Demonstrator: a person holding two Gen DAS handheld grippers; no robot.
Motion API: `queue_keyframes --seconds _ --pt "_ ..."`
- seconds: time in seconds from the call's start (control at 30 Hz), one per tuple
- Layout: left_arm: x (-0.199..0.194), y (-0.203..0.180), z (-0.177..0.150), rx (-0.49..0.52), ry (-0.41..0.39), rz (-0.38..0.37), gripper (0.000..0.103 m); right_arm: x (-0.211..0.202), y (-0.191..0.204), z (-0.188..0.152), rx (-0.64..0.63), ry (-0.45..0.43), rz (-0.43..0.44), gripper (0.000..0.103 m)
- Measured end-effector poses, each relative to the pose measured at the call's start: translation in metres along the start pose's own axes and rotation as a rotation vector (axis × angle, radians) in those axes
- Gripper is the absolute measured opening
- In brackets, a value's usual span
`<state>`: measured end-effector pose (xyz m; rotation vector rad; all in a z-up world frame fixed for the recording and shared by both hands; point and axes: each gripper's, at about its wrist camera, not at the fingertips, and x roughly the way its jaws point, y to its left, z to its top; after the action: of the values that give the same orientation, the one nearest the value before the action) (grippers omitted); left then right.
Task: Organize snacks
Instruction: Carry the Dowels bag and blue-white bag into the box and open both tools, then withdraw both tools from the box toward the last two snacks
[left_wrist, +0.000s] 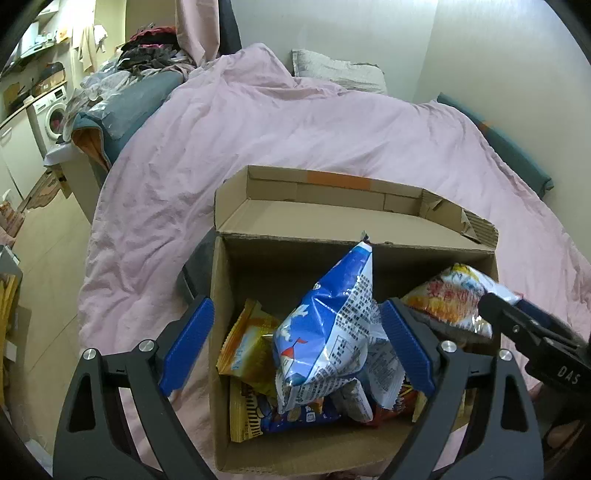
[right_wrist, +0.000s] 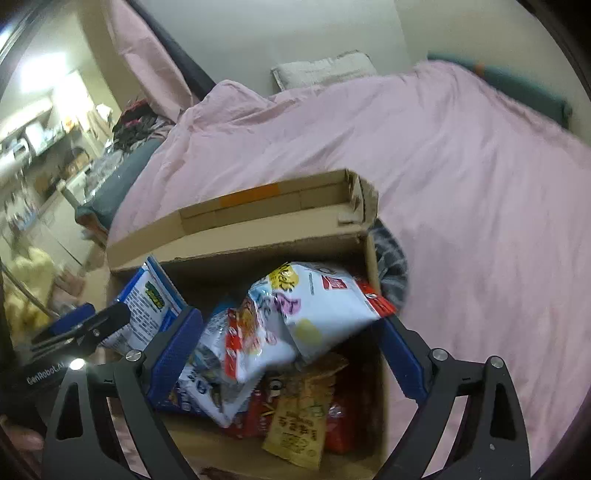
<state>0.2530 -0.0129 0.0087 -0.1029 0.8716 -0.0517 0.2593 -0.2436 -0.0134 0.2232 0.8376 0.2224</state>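
Note:
An open cardboard box (left_wrist: 221, 280) sits on the bed, its lid flap folded back, with several snack packets inside. A blue and white bag (left_wrist: 332, 314) stands upright on the pile, between the fingers of my left gripper (left_wrist: 297, 343). That gripper is open, its left pad outside the box wall. A yellow packet (left_wrist: 247, 347) lies lower left. In the right wrist view my right gripper (right_wrist: 290, 354) is open over the box (right_wrist: 373, 258). A white bag with yellow and red print (right_wrist: 317, 299) lies tilted between its fingers, not pinched. The blue and white bag (right_wrist: 147, 306) is at the left.
A pink duvet (left_wrist: 258, 129) covers the bed around the box, with a grey pillow (left_wrist: 336, 70) at the far wall. A dark patterned cloth (right_wrist: 391, 266) lies by the box's right side. A clothes pile (left_wrist: 147, 48) and a washing machine (left_wrist: 51, 114) are far left.

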Motion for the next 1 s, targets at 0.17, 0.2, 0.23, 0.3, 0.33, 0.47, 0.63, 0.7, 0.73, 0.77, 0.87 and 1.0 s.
queue_keyframes --seconds 0.17,0.2,0.23,0.3,0.33,0.47,0.63,0.7,0.73,0.77,0.87,1.0 --pt "0.0 0.001 -0.002 -0.004 0.007 -0.001 0.09 -0.003 0.002 0.002 -0.025 -0.015 -0.032 0.095" --pt "-0.001 0.002 -0.003 -0.004 0.008 -0.002 0.09 -0.004 0.002 0.003 -0.027 -0.018 -0.034 0.095" --pt "-0.001 0.002 -0.004 -0.002 0.008 -0.001 0.09 -0.004 0.002 0.004 -0.03 -0.02 -0.043 0.095" --pt "-0.004 0.003 -0.006 0.0 0.007 0.007 0.09 -0.008 0.0 0.004 -0.031 -0.029 -0.059 0.095" --pt "-0.005 0.004 -0.007 0.0 0.007 0.008 0.09 -0.009 0.0 0.004 -0.028 -0.03 -0.056 0.095" --pt "-0.011 0.006 -0.011 0.002 0.012 0.016 0.09 -0.013 -0.008 0.005 0.013 -0.022 -0.025 0.095" --pt "-0.022 0.011 -0.023 -0.011 0.016 0.022 0.09 -0.021 -0.015 0.001 0.054 -0.006 0.0 0.095" --pt "-0.027 0.013 -0.028 -0.015 0.019 0.022 0.09 -0.025 -0.016 -0.002 0.067 0.003 0.007 0.095" --pt "-0.03 0.015 -0.03 -0.017 0.018 0.024 0.09 -0.027 -0.016 -0.003 0.073 0.007 0.009 0.095" --pt "-0.033 0.016 -0.033 -0.02 0.017 0.025 0.09 -0.029 -0.017 -0.005 0.082 0.011 0.015 0.095" --pt "-0.042 0.021 -0.042 -0.033 0.021 0.023 0.09 -0.037 -0.018 -0.012 0.109 0.033 0.037 0.095" --pt "-0.054 0.024 -0.054 -0.036 0.02 0.026 0.09 -0.044 -0.013 -0.025 0.114 0.071 0.059 0.095"
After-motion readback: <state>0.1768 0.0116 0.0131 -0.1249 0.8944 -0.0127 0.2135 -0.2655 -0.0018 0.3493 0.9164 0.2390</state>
